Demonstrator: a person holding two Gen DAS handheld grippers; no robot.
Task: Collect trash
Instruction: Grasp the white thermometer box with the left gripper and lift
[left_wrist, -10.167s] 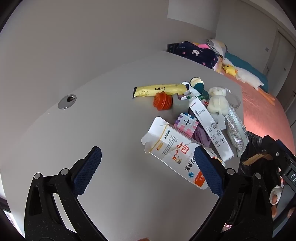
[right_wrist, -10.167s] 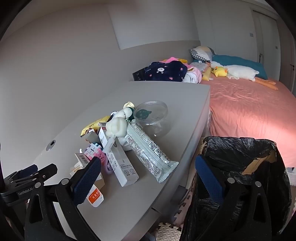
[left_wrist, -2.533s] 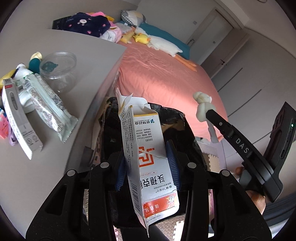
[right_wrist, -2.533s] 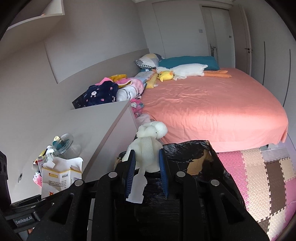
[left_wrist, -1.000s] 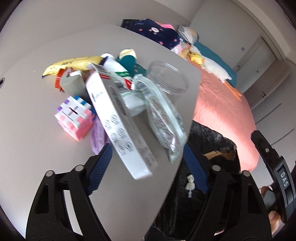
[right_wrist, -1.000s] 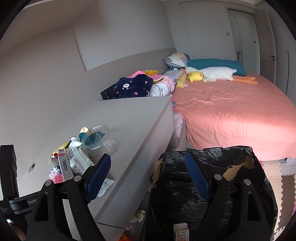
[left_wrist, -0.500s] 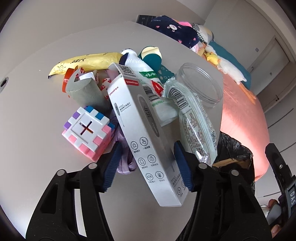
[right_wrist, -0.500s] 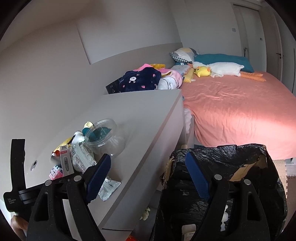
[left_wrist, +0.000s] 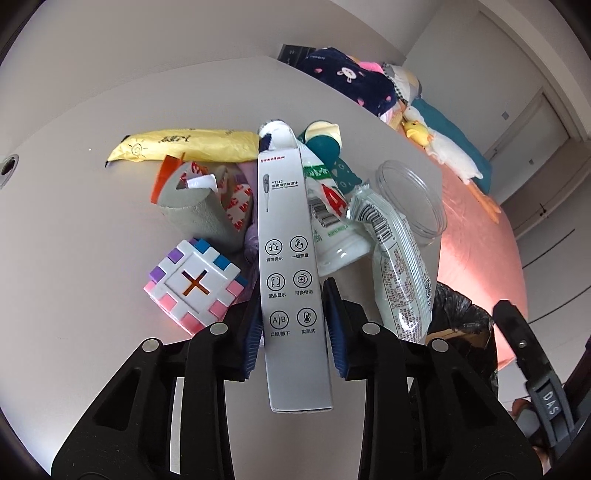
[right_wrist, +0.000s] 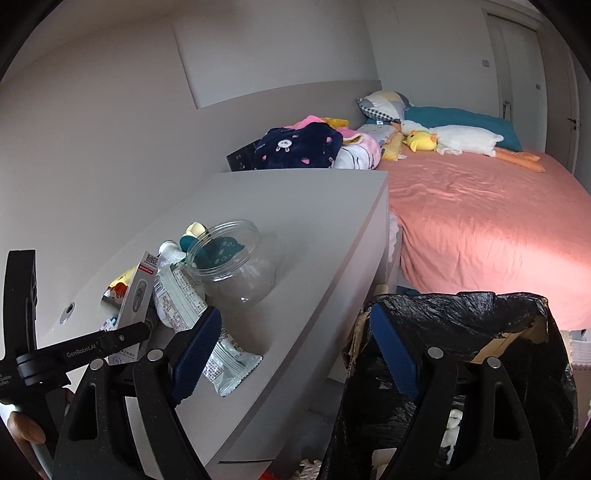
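1. Left wrist view: the thermometer box (left_wrist: 291, 266) is clamped between the left gripper (left_wrist: 291, 325) pads, beside the puzzle cube (left_wrist: 194, 284); grasping looks complete, so lifting is judged next.
2. Right wrist view: the right gripper (right_wrist: 291, 354) is held spread and empty; the trash bag (right_wrist: 517, 369), right of the box, is where it must be carried.

Thermometer box (left_wrist: 291, 258) covers the middle of the pile: only the head of the white bottle (left_wrist: 275, 131) and a sliver of purple wrapper (left_wrist: 251, 240) show. Bin bag (right_wrist: 480, 354) interior dark; pale scraps at bottom unreadable. Right gripper (left_wrist: 535, 376) cut off by left view's edge.
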